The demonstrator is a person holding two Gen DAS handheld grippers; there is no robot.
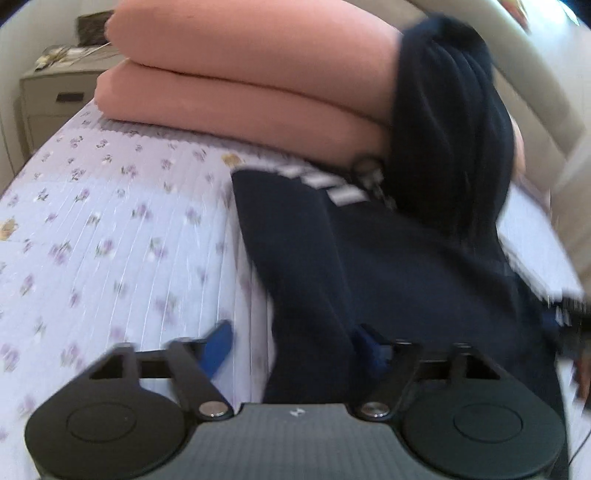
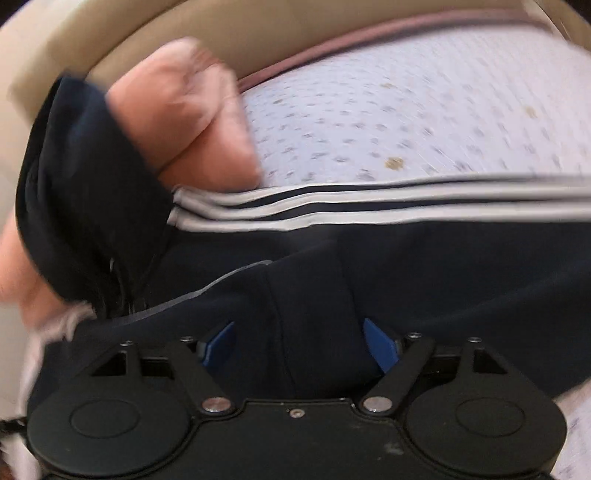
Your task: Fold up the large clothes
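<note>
Blue fingers (image 1: 218, 347) of the left gripper (image 1: 295, 350) stand apart, navy garment (image 1: 388, 266) bunched between them; whether they pinch it is unclear. The right gripper (image 2: 299, 347) likewise straddles a garment fold. The white-striped garment lies on a floral bedspread (image 1: 110, 229), its far end draped against stacked pink blankets (image 1: 240, 74). A nightstand (image 1: 48, 99) stands far left.

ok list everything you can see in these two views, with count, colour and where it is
Garment: one, navy with white stripes, spread on the bed, part draped against the quilt.
Folded quilt: one, salmon pink, at the head of the bed.
Bedsheet: one, lilac floral, covering the bed.
Headboard: one, beige, behind the quilt.
Nightstand: one, grey-beige, beside the bed.
Left tool: black, blue pads, around garment fabric.
Right tool: black, blue pads, around a garment fold.
</note>
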